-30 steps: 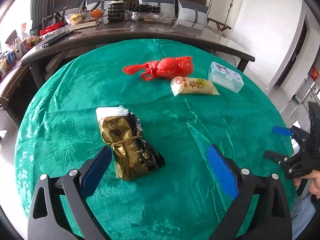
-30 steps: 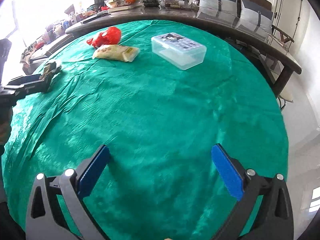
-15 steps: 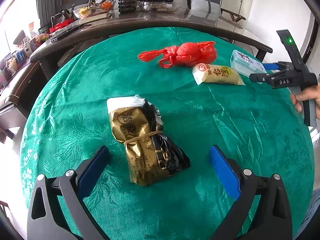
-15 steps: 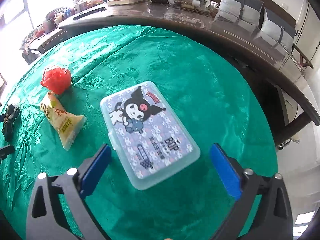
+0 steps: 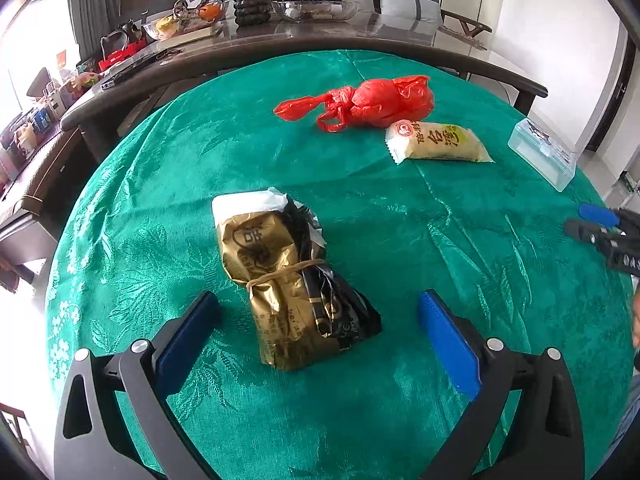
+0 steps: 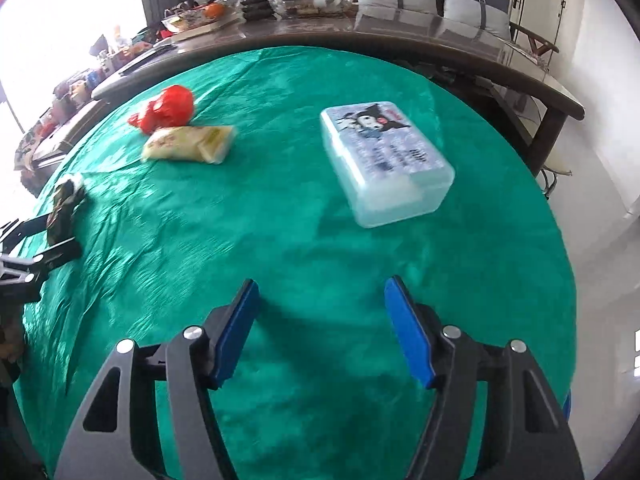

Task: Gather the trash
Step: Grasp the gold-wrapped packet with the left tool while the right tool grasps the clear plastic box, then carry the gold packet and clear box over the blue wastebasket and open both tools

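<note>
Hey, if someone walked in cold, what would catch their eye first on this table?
Probably the green tablecloth, then the red plastic bag at its far side, beside a pale yellow snack packet. Nearer, a crumpled gold and black wrapper lies in front of the open left gripper.

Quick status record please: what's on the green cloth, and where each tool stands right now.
surface: green tablecloth
trash: gold-and-black packet; red plastic bag; yellow snack pack
other: clear lidded box
left tool: open, straddling the gold-and-black packet, pads not touching it
right tool: jaws closing, nothing between them, short of the clear lidded box
</note>
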Available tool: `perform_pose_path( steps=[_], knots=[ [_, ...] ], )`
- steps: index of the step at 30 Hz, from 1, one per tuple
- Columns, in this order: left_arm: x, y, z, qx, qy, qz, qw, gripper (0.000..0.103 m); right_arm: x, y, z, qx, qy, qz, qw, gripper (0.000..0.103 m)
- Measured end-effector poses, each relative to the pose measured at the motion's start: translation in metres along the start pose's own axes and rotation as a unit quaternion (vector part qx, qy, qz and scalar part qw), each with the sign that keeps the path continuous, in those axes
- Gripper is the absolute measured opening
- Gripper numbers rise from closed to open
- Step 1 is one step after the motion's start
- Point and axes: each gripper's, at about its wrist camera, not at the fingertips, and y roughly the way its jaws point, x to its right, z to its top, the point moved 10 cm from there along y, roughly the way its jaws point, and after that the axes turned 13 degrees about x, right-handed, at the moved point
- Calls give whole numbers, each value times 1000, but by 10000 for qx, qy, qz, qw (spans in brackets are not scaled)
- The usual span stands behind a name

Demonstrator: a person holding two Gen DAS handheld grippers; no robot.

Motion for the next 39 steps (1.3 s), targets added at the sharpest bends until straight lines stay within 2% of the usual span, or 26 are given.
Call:
perform_pose_path(
  steps=[2, 6, 9, 11, 12, 15, 17, 18, 19, 20, 21, 22, 24, 25, 28, 29, 32, 35, 39],
  knots=[
    [-10, -6, -6, -32, 17, 128, 9999, 98, -12, -8, -8, 97, -146, -4, 9998, 77],
    [-38, -20, -17, -26, -223, 272, 9994, 98, -12, -15, -16, 145, 52, 86, 9998, 81],
    [-38, -23, -13, 107, -444, 22, 9990, 98, 4, -12, -2, 144, 180, 104, 9997, 82],
    [-26, -23, -6, 200, -492, -288, 9982, 98, 24, -6, 22, 244, 105, -75, 9996, 91],
    [-20, -21, -2, 217, -445, -350, 9982, 98, 35, 0, 36, 241, 30, -179, 9995, 91],
    [-9, -8, 10, 233, -148, -118, 9995, 98, 45, 26, 66, 17, -233, -93, 9997, 91],
    [-9, 3, 14, 154, -62, 40, 9999, 98, 40, 47, 70, -345, -475, 70, 9983, 91],
    [-10, 8, 13, 74, -31, 130, 9999, 98, 41, 58, 70, -504, -592, -32, 9970, 91],
    [-11, 10, 11, 13, -6, 222, 9998, 96, 44, 62, 72, -509, -608, -127, 9968, 86],
    [-11, 10, 11, 26, -62, 178, 9998, 93, 45, 66, 73, -509, -557, -136, 9971, 64],
    [-12, 9, 12, 49, -93, 168, 9998, 90, 47, 68, 72, -554, -422, -71, 9976, 64],
    [-14, 8, 12, 97, -77, 191, 9997, 83, 48, 67, 72, -534, -286, -58, 9981, 64],
    [-14, 5, 15, 200, -58, 113, 9997, 62, 48, 57, 68, -467, -84, 57, 9989, 64],
    [-13, 4, 16, 238, -49, 40, 9997, 55, 45, 50, 63, -445, -71, 114, 9989, 64],
    [-9, 1, 17, 302, -130, -159, 9993, 45, 35, 17, 39, -397, -8, 254, 9989, 64],
    [-3, -3, 17, 298, -218, -384, 9986, 44, 32, 5, 30, -367, 34, 300, 9989, 64],
    [25, -25, 18, 425, -318, -962, 9939, 43, 24, -35, -2, -211, 21, 240, 9995, 64],
    [70, -48, 16, 492, -197, -1542, 9866, 43, 18, -64, -26, -64, 40, 136, 9999, 64],
    [121, -53, -4, 299, 286, -1752, 9837, 44, 19, -74, -45, -122, -166, -101, 9997, 65]
  ],
)
